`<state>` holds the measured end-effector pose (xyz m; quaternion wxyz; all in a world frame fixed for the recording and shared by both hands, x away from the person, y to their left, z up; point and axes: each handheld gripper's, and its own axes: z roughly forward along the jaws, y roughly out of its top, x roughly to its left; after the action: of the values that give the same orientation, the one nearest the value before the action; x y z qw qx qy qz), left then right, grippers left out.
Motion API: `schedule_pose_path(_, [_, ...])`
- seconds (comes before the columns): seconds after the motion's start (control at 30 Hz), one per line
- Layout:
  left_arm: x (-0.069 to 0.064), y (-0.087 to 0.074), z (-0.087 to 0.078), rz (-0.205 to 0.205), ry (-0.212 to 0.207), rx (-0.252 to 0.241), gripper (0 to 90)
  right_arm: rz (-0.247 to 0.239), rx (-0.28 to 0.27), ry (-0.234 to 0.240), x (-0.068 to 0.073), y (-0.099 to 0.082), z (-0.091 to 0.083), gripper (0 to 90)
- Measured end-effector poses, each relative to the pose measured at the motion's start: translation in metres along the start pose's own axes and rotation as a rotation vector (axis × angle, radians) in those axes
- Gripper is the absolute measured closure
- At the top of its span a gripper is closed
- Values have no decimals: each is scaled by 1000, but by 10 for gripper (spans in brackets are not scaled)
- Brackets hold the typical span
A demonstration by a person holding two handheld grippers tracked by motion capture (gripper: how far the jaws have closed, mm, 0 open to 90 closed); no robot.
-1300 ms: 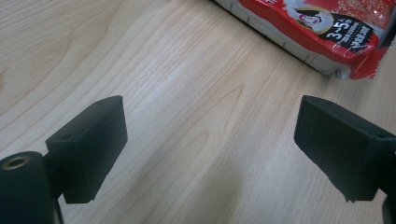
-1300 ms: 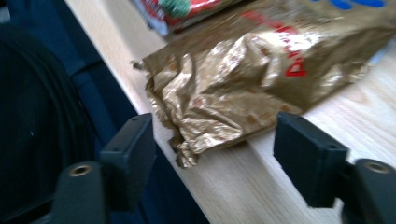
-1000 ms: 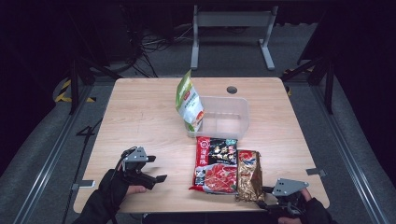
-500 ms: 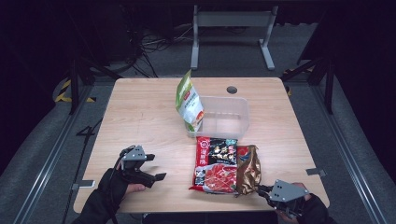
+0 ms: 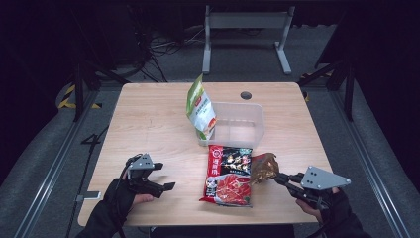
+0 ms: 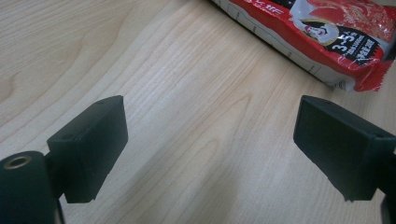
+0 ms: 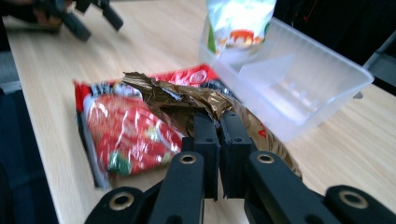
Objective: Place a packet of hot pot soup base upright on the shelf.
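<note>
A crumpled brown-gold foil packet [image 5: 263,167] hangs tilted just above the table, its near end pinched in my right gripper [image 5: 277,177], which is shut on it. In the right gripper view the jaws [image 7: 219,123] meet on the foil packet [image 7: 187,98]. To its left a red printed packet [image 5: 229,176] lies flat, also seen as the red packet [image 7: 126,130]. My left gripper [image 5: 166,176] rests on the wood at the front left, open and with nothing in it; bare table shows between its jaws [image 6: 212,140], with the red packet's corner [image 6: 327,32] beyond.
A clear plastic tub [image 5: 257,124] sits at the table's middle with a green pouch [image 5: 199,106] leaning at its left end. The wooden table [image 5: 148,124] has a round hole [image 5: 245,95] at the back. Dark floor, cables and a metal frame lie beyond.
The foil packet lay flat beside the red packet. My right gripper has shut on its near end and risen, which crumpled and lifted it. The left gripper stayed put.
</note>
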<state>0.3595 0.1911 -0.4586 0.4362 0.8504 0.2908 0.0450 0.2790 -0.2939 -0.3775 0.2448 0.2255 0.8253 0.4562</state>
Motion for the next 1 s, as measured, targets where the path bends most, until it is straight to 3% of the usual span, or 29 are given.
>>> schedule_pose_path(0.37, [2, -1, -2, -17, -1, -15, 109, 34, -58, -29, -16, 20, 3, 876])
schedule_pose_path(1.0, [2, -2, -4, -5, -15, -21, 108, 69, -131, -74, -23, 59, 18, 878])
